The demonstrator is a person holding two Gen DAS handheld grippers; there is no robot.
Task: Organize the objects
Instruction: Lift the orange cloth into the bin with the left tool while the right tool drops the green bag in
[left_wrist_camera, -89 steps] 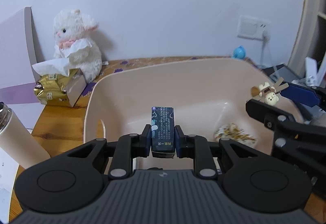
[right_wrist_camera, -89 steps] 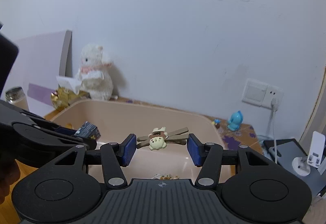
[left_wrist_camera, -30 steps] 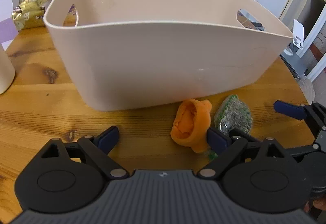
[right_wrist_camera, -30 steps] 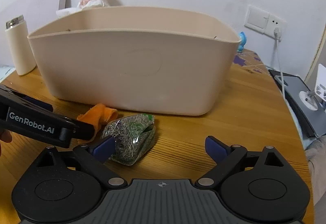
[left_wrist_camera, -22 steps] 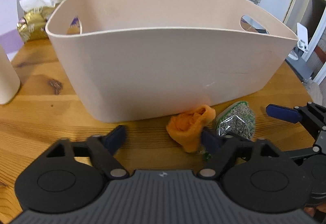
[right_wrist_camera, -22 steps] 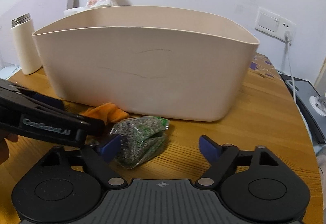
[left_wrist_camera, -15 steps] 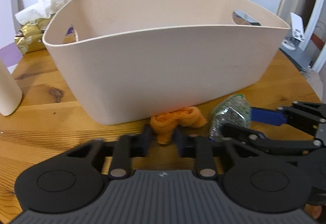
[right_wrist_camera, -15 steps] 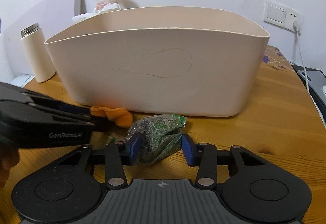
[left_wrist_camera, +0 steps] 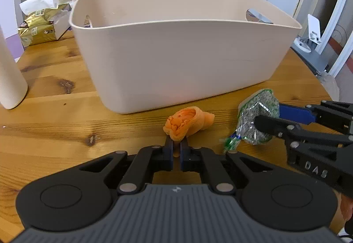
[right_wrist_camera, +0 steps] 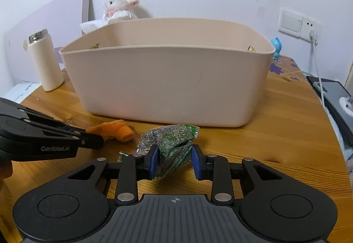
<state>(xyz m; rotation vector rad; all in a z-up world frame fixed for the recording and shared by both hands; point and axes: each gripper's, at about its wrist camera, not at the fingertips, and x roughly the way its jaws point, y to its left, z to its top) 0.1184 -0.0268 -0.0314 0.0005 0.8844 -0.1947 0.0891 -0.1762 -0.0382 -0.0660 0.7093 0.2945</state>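
Both tongs have closed since a second ago, when they stood wide over the desk in front of the bin (left_wrist_camera: 176, 61). Left tongs (left_wrist_camera: 175, 150) are now narrow, pinching the near end of the orange cloth (left_wrist_camera: 187, 121), which lies on the desk just in front of the bin's front wall. Right tongs (right_wrist_camera: 175, 161) are clamped on the bag (right_wrist_camera: 171, 143) of grey-green bits, just right of the cloth; whether it has left the desk cannot be told. Neither thing is yet in the bin. With both grips made, the step in hand looks like the lift: each has to rise over the front rim and be let go inside. The cloth is soft and held only by its edge, so it may sag or slip; the crinkly bag could shift between the pads.
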